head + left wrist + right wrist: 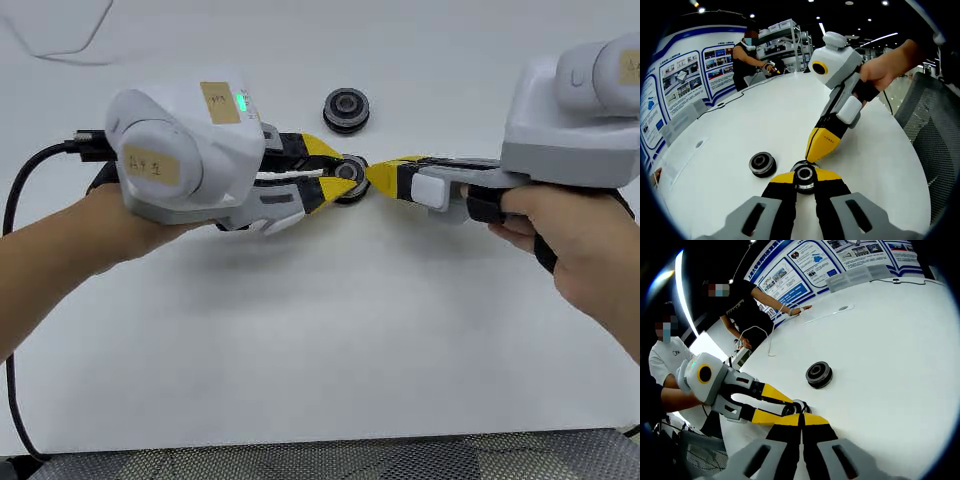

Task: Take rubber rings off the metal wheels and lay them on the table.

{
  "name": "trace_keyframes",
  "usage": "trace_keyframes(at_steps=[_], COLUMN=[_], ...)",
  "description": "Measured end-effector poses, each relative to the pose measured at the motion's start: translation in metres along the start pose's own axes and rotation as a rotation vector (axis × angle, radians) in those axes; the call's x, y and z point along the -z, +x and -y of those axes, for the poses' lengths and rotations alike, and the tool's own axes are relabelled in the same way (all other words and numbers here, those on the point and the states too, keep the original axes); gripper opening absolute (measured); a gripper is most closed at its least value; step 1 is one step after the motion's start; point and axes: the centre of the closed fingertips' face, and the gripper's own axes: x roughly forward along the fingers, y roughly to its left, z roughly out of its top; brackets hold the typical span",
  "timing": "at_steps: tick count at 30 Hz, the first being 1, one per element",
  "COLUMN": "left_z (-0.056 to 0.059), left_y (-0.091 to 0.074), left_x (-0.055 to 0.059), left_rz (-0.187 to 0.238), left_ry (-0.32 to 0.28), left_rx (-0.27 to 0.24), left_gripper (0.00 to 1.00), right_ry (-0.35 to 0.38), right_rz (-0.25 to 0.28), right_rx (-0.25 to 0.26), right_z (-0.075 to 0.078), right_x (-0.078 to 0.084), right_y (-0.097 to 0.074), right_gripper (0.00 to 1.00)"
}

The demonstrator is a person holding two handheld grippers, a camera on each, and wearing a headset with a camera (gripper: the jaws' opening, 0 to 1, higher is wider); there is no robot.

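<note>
Near the loose wheel on the tabletop, your left tool grips a second wheel by its sides; your right tool, jaws pressed together, touches that wheel's rim.

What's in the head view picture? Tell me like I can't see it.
Two hand-held grippers meet over a white table: the left gripper clamps a small wheel, and the shut right gripper touches its rim. Another wheel lies behind them.

From where I stand, the one counter carries two metal wheels, with two hand-held grippers and one black cable.
</note>
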Motion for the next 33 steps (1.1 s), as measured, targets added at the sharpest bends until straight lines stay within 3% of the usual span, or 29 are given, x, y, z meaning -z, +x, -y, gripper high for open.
trace_keyframes(at_steps=[5, 33], left_z=[0.001, 0.0], left_y=[0.0, 0.0], left_x=[0.0, 0.001], left_rz=[0.0, 0.007], left_ry=[0.0, -0.002], left_rx=[0.0, 0.007], left_gripper=[0.13, 0.13], right_ry=[0.045, 0.032], right_rz=[0.003, -0.024], right_rx=[-0.023, -0.1], right_z=[-0.001, -0.02], right_x=[0.001, -0.001], right_y=[-0.002, -0.001], right_gripper=[0.01, 0.0])
